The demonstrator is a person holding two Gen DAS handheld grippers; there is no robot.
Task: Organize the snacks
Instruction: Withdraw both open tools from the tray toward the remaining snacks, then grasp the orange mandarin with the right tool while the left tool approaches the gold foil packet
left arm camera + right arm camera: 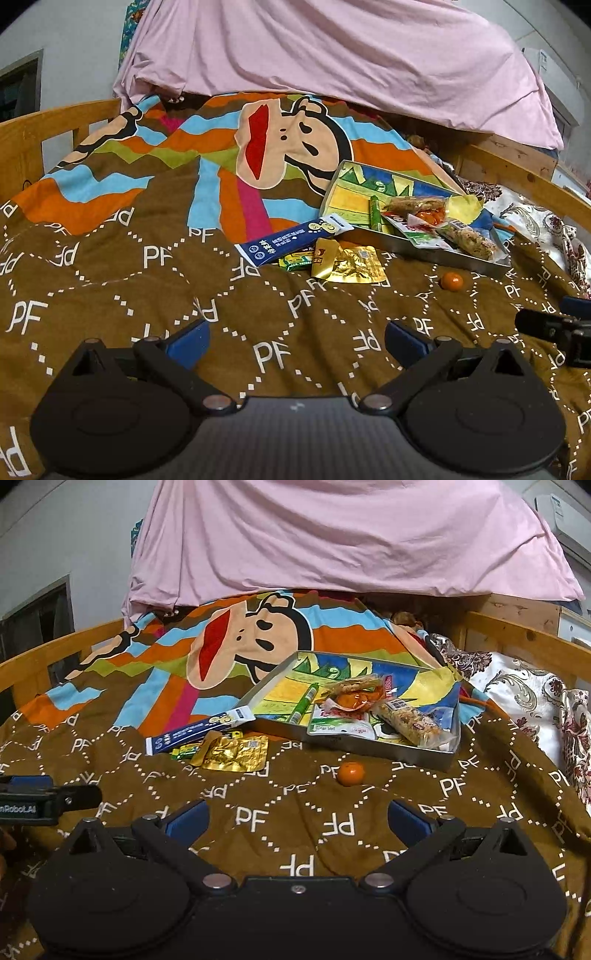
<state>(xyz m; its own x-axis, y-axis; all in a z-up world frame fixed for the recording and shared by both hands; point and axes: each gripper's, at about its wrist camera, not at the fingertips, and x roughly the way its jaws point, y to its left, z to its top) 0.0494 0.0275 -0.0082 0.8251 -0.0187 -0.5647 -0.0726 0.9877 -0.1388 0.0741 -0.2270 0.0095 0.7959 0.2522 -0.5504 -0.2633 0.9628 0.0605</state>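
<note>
- The metal tray point(384, 751) lies on the brown bedspread point(258, 823), toward its right side and near the wooden bed rail point(517, 635). It is stiff and the heaviest thing here; on the soft bed it can tilt, so I think it is better to leave it and bring the snacks to it.
- In the tray, a granola bar point(406, 720) in clear wrap lies at the front right corner; beside it are a white-green packet point(338, 727), an orange packet point(354, 699) and a thin green stick point(303, 701). All look light.
- The blue stick pack point(199, 733) leans on the front left corner of the tray, with one end on the bedspread. It is long, quite flat and probably slippery; I would take it across the middle.
- The gold foil pouch point(232, 753) lies just beside it, outside the tray, partly over a small green packet point(186, 751). The foil is crinkled and soft; a raised edge seems the best place to hold.
- The small orange ball point(351, 773), perhaps a fruit, rests alone before the front edge of the tray. It is round and may roll away.
- The left gripper point(297, 334) and the right gripper point(297, 814) both hover low over the bedspread with the jaws spread wide and nothing between them.
</note>
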